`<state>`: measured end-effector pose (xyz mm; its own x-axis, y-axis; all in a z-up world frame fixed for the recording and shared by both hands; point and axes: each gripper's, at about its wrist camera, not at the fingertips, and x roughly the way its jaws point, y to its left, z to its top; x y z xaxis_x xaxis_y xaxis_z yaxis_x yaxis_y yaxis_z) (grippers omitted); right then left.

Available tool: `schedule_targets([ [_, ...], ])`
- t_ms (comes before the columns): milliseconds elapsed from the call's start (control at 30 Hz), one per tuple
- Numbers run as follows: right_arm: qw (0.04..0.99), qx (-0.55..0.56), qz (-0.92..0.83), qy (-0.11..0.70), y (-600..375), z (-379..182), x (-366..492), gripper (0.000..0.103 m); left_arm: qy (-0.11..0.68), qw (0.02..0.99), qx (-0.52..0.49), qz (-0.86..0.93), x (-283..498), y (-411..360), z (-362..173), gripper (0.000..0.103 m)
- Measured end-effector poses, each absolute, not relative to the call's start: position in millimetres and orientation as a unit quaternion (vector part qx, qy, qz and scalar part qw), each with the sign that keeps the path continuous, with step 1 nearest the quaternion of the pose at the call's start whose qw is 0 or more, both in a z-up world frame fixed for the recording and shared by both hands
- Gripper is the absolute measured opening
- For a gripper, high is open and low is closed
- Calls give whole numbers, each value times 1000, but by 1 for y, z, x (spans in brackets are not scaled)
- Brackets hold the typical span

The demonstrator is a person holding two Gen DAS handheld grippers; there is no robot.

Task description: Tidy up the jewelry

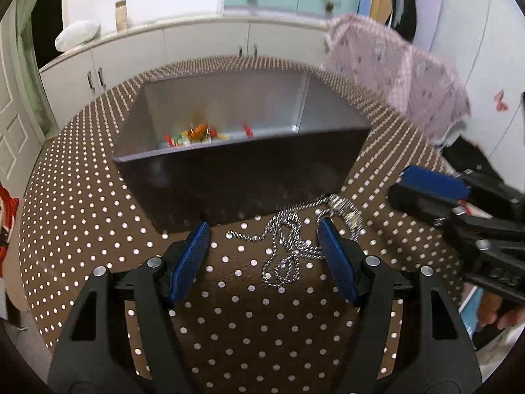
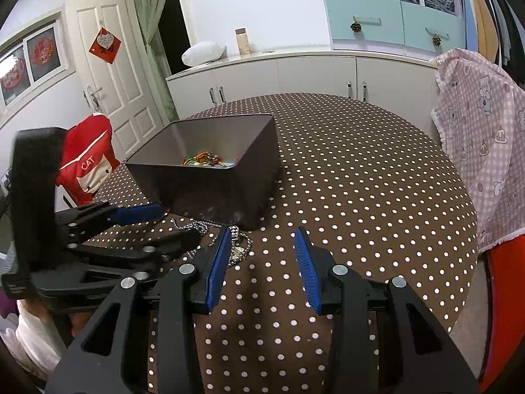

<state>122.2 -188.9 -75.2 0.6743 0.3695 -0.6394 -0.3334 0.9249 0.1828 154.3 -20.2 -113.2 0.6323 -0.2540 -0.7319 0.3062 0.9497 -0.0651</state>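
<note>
- Silver chain (image 1: 288, 246): tangled heap, lying on the dotted surface (image 1: 262, 328) just before the box.
- Dark box (image 1: 242, 177): open, upright, colourful trinkets (image 1: 197, 134) inside.

- A home bedroom or dressing room.
- Hanging clothes (image 2: 492, 10) at upper right.
- White cabinets (image 2: 295, 75) behind a polka-dot table (image 2: 361, 180).
- Panelled door (image 2: 111, 75) at left.

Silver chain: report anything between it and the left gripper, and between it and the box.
Nothing visible blocks the left gripper; its open jaws frame the silver chain on the table. The box's near wall rises between chain and box interior, so the chain must be lifted over it.
</note>
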Motion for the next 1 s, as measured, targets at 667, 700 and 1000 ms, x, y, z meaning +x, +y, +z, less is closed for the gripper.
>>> schedule_targets([
  [667, 922, 62, 187, 333, -219, -69, 109, 38, 383, 914, 53, -126, 148, -28, -95, 5],
  [700, 922, 63, 187, 333, -220, -69, 109, 38, 380, 914, 54, -129, 147, -29, -92, 5],
  [1000, 926, 72, 193, 317, -228, -62, 101, 38, 345, 927, 59, -139, 135, -38, -58, 5],
])
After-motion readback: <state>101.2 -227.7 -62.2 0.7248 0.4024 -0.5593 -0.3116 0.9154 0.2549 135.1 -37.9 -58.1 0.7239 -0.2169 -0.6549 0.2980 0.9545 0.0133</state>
